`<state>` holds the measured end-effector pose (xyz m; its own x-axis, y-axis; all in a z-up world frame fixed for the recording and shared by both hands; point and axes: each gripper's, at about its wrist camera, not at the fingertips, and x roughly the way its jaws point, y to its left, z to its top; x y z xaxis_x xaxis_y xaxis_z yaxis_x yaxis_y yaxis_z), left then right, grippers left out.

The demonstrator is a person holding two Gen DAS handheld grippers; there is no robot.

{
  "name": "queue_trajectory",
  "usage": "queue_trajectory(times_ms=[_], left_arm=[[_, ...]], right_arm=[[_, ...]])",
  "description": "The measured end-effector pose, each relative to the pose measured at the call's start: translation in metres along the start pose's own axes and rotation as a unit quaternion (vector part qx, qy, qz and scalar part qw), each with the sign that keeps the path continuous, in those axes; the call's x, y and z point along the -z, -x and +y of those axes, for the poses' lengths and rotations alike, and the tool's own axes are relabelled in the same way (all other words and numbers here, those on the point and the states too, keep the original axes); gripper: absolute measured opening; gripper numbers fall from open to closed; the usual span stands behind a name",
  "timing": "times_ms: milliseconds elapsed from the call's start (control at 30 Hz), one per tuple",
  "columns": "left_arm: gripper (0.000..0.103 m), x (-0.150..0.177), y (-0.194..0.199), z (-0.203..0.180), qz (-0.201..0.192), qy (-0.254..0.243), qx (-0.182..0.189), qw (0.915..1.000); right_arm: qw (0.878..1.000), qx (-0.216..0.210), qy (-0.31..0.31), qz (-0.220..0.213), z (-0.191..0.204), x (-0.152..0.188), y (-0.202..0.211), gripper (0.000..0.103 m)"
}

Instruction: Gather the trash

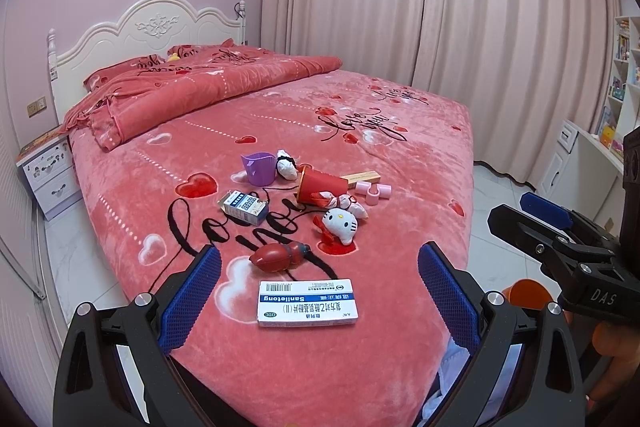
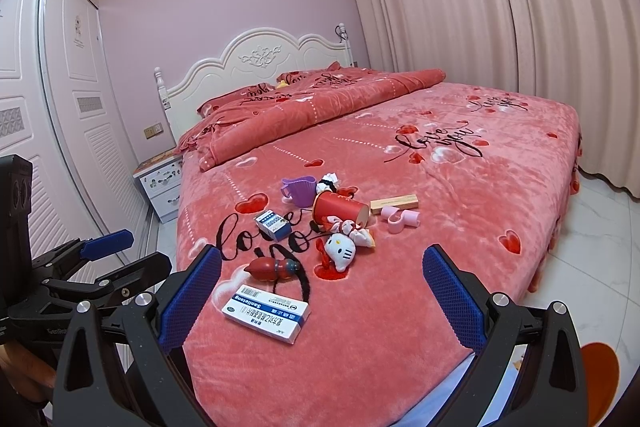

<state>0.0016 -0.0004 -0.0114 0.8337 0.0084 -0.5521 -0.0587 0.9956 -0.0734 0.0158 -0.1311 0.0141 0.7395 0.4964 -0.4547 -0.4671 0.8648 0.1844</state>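
Litter lies on the pink bed (image 1: 400,155). Nearest is a white-and-blue medicine box (image 1: 307,303) (image 2: 266,313). Behind it lie a red beetle-shaped toy (image 1: 278,257), a smaller blue-and-white box (image 1: 243,207), a cat plush (image 1: 340,225), a tipped red cup (image 1: 320,189), crumpled wrappers (image 1: 344,203), a purple cup (image 1: 259,167), a wadded tissue (image 1: 286,165), a wooden block (image 1: 362,178) and pink rolls (image 1: 374,191). My left gripper (image 1: 320,251) hovers open above the medicine box. My right gripper (image 2: 322,259) is open over the bed's foot, right of that box.
A folded quilt (image 1: 192,91) and pillows fill the head of the bed. A nightstand (image 2: 160,187) and wardrobe doors (image 2: 60,107) stand on the left, with curtains (image 1: 440,7) behind and shelves (image 1: 624,87) on the right. An orange round object (image 2: 600,371) sits on the tiled floor.
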Motion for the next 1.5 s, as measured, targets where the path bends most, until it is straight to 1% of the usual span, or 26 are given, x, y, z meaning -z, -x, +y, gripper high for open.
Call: queue_trajectory(times_ms=[567,767,833,1000,1133,1233,1300,1400,1500], left_arm=[[0.097,0.006,0.001,0.002,0.005,-0.006,-0.004,1.0],[0.097,0.009,0.003,0.008,0.015,-0.011,-0.008,0.9998],[0.097,0.006,0.002,0.007,0.021,-0.013,-0.01,0.9997],[0.097,0.002,-0.003,0.008,0.035,-0.018,-0.016,0.9991],[0.097,0.001,-0.009,0.01,0.051,-0.027,-0.017,0.9982],[0.097,0.0,-0.016,0.011,0.065,-0.032,-0.017,0.9973],[0.097,0.0,-0.02,0.014,0.073,-0.035,-0.016,0.9966],[0.097,0.001,-0.027,0.016,0.086,-0.048,-0.007,0.9952],[0.097,0.002,-0.037,0.018,0.102,-0.064,0.009,0.9927]], right_arm=[[1.0,-0.001,-0.001,0.001,-0.001,0.001,-0.001,0.098],[1.0,-0.003,-0.001,0.002,-0.001,0.005,0.0,0.098],[1.0,-0.003,-0.001,0.005,0.0,0.008,-0.002,0.098],[1.0,-0.008,-0.003,0.016,0.0,0.005,-0.008,0.098],[0.999,-0.02,-0.008,0.023,-0.002,0.002,-0.016,0.098],[0.998,-0.042,-0.013,0.034,-0.005,-0.001,-0.024,0.098],[0.998,-0.052,-0.005,0.037,-0.004,-0.002,-0.03,0.098],[0.997,-0.063,0.005,0.046,-0.004,-0.004,-0.039,0.098],[0.995,-0.085,0.02,0.055,-0.004,-0.006,-0.051,0.098]])
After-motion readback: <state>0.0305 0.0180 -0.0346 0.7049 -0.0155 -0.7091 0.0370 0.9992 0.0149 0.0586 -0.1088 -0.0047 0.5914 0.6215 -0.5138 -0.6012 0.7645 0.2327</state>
